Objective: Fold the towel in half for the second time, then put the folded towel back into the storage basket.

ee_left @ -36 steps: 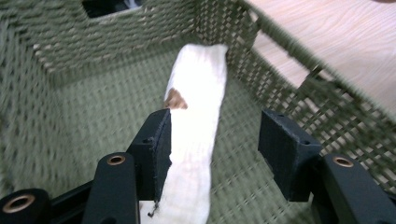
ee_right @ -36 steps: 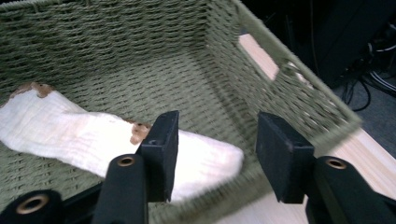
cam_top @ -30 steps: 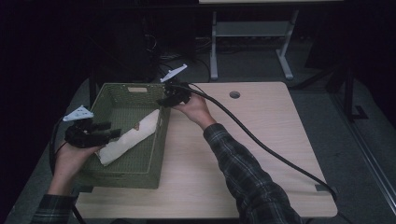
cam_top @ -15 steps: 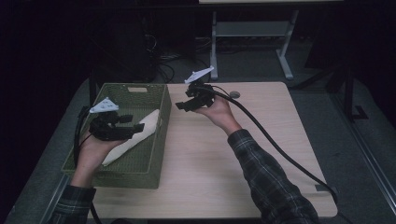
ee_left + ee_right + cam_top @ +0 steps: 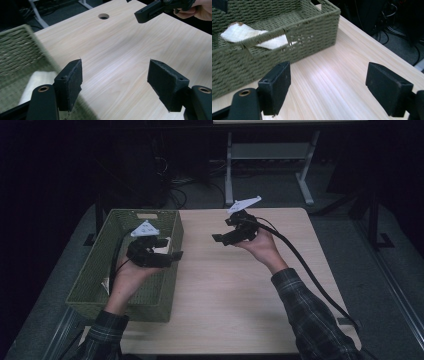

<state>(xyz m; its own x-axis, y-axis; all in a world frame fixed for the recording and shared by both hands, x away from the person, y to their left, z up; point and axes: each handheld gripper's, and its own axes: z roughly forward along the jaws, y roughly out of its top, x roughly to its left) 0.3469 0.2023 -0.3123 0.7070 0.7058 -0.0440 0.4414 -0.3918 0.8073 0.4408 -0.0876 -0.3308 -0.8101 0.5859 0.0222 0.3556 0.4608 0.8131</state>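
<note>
Starting at the left, a green woven basket (image 5: 95, 270) is sat on the left end of the light wooden table (image 5: 240, 290), and a folded white cloth (image 5: 249, 36) is laid flat inside it, on the basket floor. The left gripper (image 5: 172, 256) is held over the basket's right-hand rim, jaws pointed out across the tabletop – they've just been opening and are spread wide, nothing between them. In the left gripper view the cloth (image 5: 40, 80) is seen just below and behind the left jaw, not touched by it.

Further right of the basket, well apart from it, the right gripper (image 5: 217, 238) is held above the bare wood, aimed back at the basket. Its jaws have also just been opening – spread wide, nothing gripped. Its thick black cable (image 5: 310, 275) is trailed off toward the table's right edge.
</note>
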